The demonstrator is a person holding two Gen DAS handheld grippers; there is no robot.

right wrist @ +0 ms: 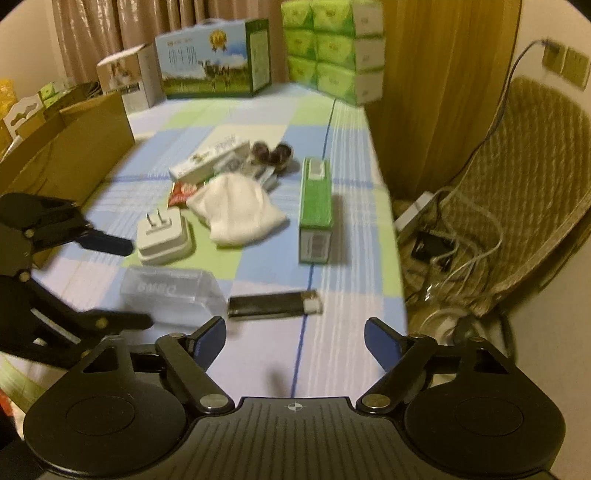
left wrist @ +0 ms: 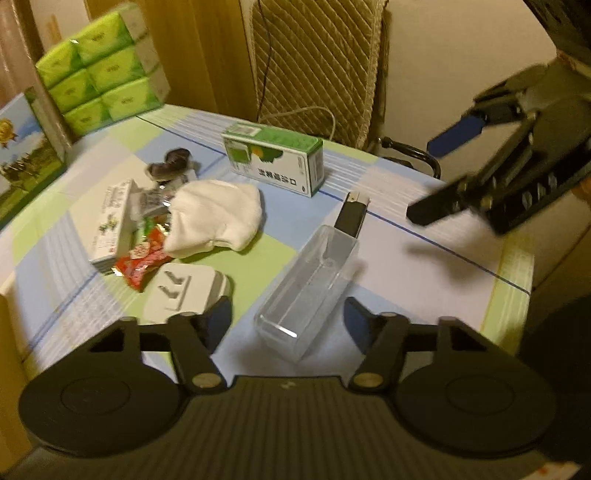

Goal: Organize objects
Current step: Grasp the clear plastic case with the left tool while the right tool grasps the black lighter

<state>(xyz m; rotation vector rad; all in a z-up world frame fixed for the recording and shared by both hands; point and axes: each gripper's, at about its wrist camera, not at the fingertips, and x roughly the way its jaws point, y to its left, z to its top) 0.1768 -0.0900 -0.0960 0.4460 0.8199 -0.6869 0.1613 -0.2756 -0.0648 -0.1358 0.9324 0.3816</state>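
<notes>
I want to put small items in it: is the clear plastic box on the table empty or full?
Empty, as far as shows. The clear plastic box lies on the table and the checked cloth shows through its walls; nothing is seen inside.

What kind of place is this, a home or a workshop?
Most likely a room in a home: a table under a checked cloth, curtains behind it, stacked green tissue packs, and a padded chair beside it.
</notes>
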